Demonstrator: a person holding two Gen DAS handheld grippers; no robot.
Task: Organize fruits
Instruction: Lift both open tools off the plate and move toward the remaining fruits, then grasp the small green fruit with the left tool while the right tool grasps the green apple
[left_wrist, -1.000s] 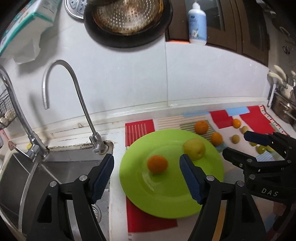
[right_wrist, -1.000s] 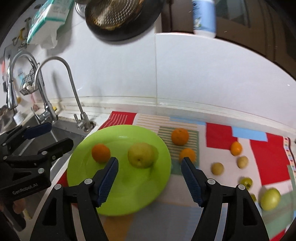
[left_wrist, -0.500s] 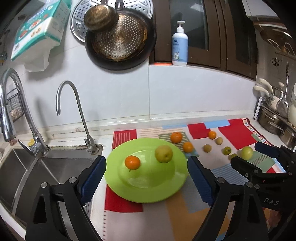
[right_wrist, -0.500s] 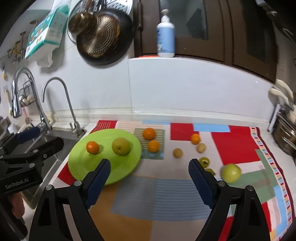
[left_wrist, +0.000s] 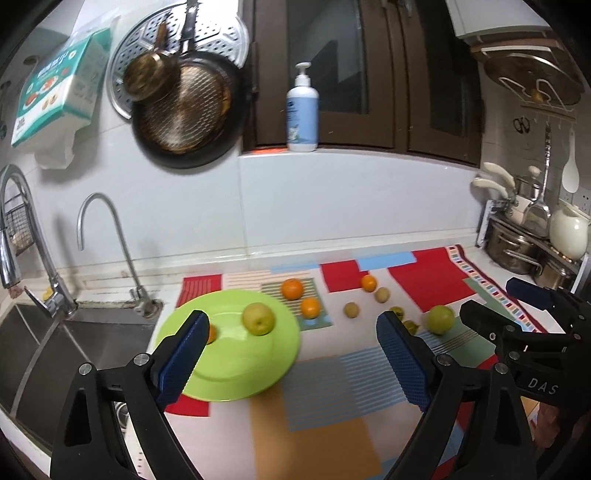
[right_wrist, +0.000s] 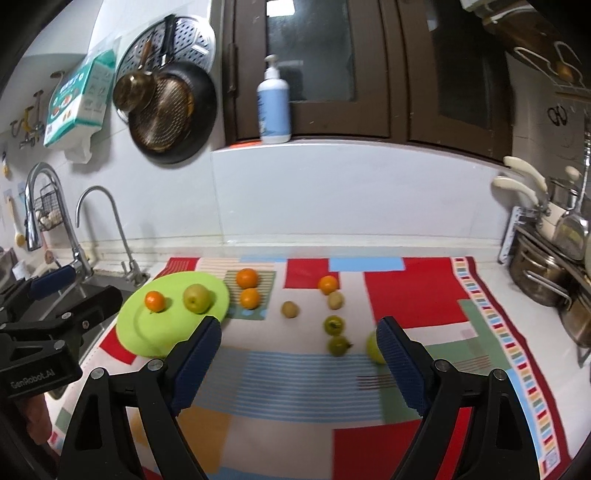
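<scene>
Only an orange (right_wrist: 154, 301) and pear (right_wrist: 197, 298) sit on the plate (right_wrist: 162, 332); both jaws released.

Bare mat (right_wrist: 295, 376) before scattered fruit (right_wrist: 334, 325)

A lime-green plate (right_wrist: 147, 332) holds a small orange (right_wrist: 154, 300) and a yellow-green pear (right_wrist: 197, 298), while three oranges (right_wrist: 246, 278), two brownish fruits (right_wrist: 289, 309) and three green ones (right_wrist: 334, 325) lie scattered on the patchwork mat (right_wrist: 413, 295).

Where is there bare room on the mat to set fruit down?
The near striped patch of the mat, in front of both open grippers, is bare. So is the red block at the right. The green plate has room near its front. Loose fruit crowds the mat's middle.
</scene>
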